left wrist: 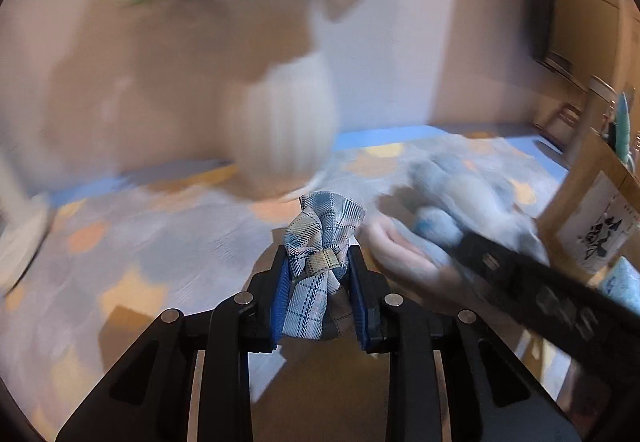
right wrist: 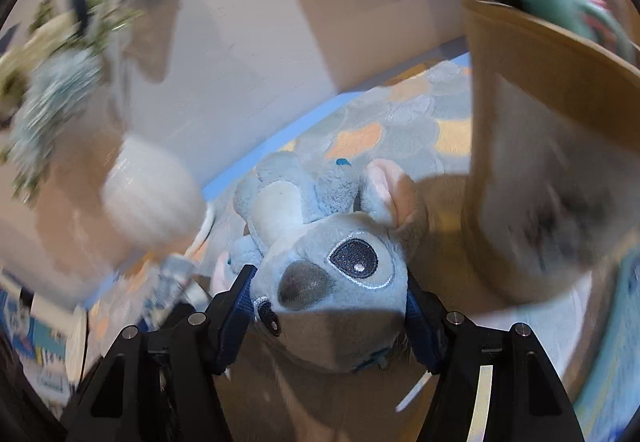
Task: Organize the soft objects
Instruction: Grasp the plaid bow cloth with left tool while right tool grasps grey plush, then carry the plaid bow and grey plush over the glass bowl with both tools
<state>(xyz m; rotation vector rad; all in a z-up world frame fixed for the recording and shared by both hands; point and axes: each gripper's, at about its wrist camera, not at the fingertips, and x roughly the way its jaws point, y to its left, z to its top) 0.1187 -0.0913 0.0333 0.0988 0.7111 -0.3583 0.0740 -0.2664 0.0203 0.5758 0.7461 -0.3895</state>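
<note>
— As both pick-ups near their end, what is held? 
— The left gripper [left wrist: 322, 274] pinches a bunched plaid cloth [left wrist: 320, 242]; the right gripper [right wrist: 330, 302] clasps a blue plush toy's [right wrist: 328, 266] head over the patterned mat [right wrist: 400, 113].

— And next? 
— Likely a lift and carry to the wooden box [right wrist: 560, 89]. The white vase [right wrist: 152, 193] stands near, a tipping risk.

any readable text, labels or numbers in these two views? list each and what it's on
None can be read.
Card leaning on the wooden box at right, left wrist view: dark drawn motif and small marks, too small and blurred to read.
Blue and white printed items at lower left, right wrist view: motion-blurred, unreadable.
Plaid cloth and blue plush toy: no lettering visible.
</note>
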